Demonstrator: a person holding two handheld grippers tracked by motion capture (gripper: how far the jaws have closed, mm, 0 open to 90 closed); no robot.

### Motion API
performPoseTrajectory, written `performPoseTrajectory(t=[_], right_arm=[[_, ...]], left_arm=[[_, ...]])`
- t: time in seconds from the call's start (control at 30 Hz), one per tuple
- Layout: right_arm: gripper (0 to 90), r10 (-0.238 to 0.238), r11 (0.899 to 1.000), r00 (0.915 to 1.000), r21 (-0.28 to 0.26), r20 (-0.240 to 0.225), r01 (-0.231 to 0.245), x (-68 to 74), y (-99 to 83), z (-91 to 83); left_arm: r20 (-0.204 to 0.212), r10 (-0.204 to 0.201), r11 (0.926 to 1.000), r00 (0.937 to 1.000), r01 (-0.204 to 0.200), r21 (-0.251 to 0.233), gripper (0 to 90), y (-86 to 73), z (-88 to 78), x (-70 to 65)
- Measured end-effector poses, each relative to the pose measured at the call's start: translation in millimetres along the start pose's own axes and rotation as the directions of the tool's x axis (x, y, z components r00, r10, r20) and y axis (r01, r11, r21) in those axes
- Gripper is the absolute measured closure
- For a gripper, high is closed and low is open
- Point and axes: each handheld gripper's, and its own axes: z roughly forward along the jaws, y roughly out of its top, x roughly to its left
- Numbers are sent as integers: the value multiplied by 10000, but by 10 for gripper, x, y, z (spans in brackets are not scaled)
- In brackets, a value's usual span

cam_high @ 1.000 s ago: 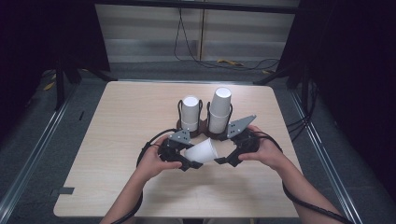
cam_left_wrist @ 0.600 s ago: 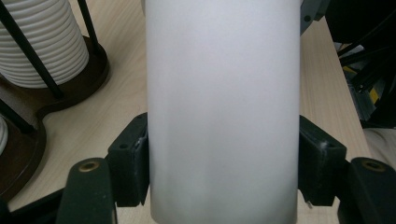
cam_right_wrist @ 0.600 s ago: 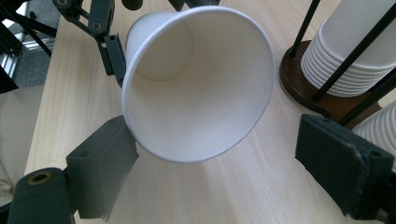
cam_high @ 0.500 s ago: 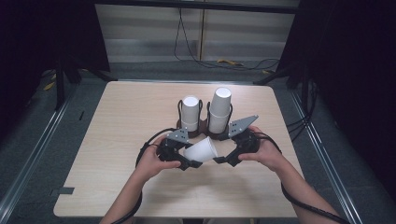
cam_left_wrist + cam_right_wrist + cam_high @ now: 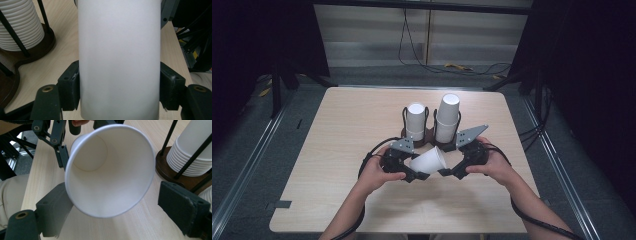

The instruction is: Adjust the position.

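A white paper cup [image 5: 428, 161] lies on its side above the counter [image 5: 337, 150], between the two tongs. The left tongs [image 5: 414, 175] pinch it across its body, both pads pressed against its wall. The right tongs [image 5: 447, 172] are spread at the cup's open mouth: one pad sits at the rim, the other stands apart from it. Just beyond both tongs, two stacks of cups [image 5: 416, 121] stand upside down in a dark wire holder [image 5: 428, 134].
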Motion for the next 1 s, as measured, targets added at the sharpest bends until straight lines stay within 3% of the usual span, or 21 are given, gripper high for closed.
performPoseTrajectory(t=[0.47,1.0], right_arm=[[154,-127,9999,9993,-4,-342,127,-8,30,71],[173,-525,9981,9982,296,-284,533,10,63,52]], left_arm=[[-9,115,9999,9999,-115,113,319,-18,58,11],[-46,393,9983,9992,-391,430,320,-13,110,4]])
